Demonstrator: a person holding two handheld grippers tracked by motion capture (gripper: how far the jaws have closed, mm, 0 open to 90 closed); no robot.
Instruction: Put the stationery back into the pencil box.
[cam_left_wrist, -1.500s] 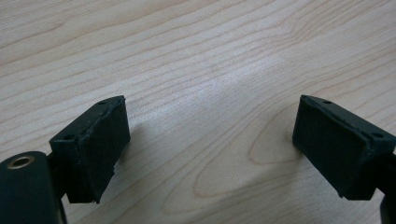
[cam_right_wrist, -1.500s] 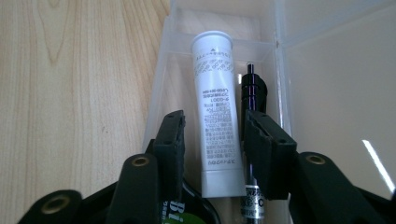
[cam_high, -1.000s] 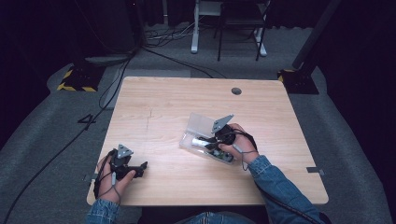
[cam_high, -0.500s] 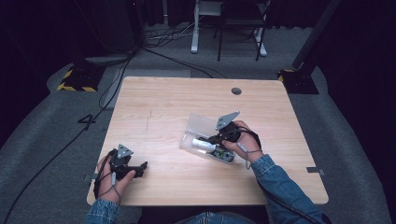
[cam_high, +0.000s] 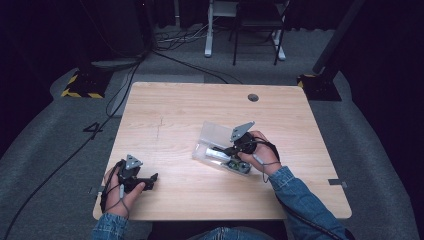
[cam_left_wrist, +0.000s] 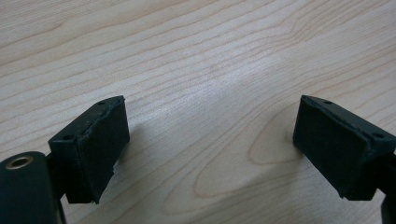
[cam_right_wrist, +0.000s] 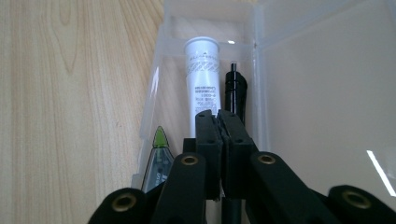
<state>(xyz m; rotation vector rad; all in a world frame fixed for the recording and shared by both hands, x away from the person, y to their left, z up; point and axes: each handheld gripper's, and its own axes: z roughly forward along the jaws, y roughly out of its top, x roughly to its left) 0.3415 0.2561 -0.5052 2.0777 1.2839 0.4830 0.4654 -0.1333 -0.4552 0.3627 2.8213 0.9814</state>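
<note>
Clear case (cam_high: 220, 147) lies open mid-worktop (cam_high: 175, 110) w/ white tube (cam_right_wrist: 201, 74), black pen (cam_right_wrist: 235, 88) & green-tipped item (cam_right_wrist: 159, 156) inside. Right tongs (cam_right_wrist: 217, 119) together over the case, maybe pinching sth – can't tell. Left tongs (cam_left_wrist: 210, 140) apart, empty, well left of case. Prob. packing; lid not yet closed.

I see a pale wood table (cam_left_wrist: 196, 56) with clear grain and a soft sheen. My left gripper (cam_left_wrist: 210, 140) has matt black jaws with rough, rubbery-looking faces. At one o'clock of it, the case (cam_right_wrist: 299, 70) is clear, glossy plastic; inside, a smooth white tube (cam_right_wrist: 202, 74) and a shiny black pen (cam_right_wrist: 236, 91).
</note>
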